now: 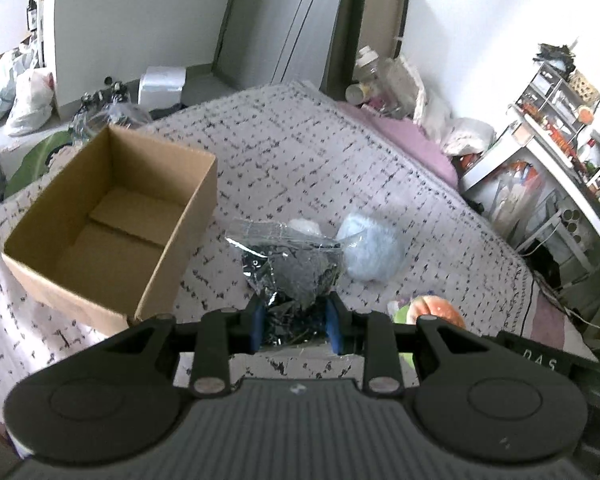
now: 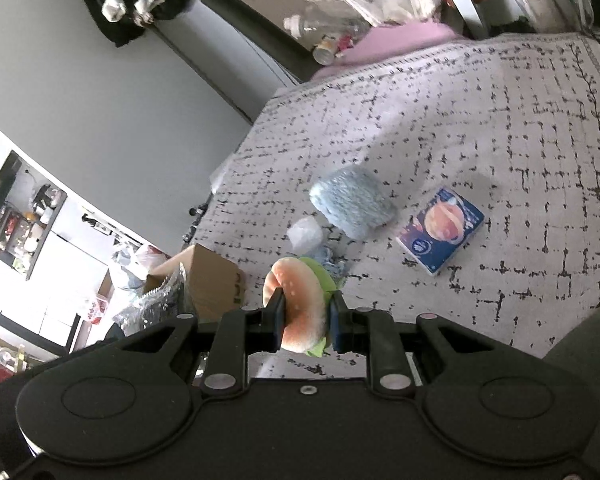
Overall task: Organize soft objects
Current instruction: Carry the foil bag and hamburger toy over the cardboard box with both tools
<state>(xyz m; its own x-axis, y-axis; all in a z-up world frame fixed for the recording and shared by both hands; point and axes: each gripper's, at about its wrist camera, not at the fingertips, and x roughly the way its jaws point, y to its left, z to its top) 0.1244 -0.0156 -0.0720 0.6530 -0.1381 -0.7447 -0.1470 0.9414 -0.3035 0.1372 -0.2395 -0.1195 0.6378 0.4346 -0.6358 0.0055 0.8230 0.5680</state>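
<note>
My left gripper (image 1: 296,326) is shut on a clear plastic bag of dark grey cloth (image 1: 296,268), held above the patterned bedspread (image 1: 300,152) just right of an open, empty cardboard box (image 1: 112,216). My right gripper (image 2: 305,326) is shut on a plush burger toy (image 2: 298,300) with an orange bun and green lettuce; the toy also shows in the left wrist view (image 1: 436,310). A fluffy light blue soft item (image 2: 352,206) and a small white soft item (image 2: 306,234) lie on the bed beyond both grippers. The blue item also shows in the left wrist view (image 1: 370,250).
A blue tissue pack with a planet picture (image 2: 440,230) lies on the bed to the right. Bottles and bags (image 1: 384,80) crowd the bed's far corner. A cluttered white shelf (image 1: 560,152) stands to the right. The box also shows in the right wrist view (image 2: 208,280).
</note>
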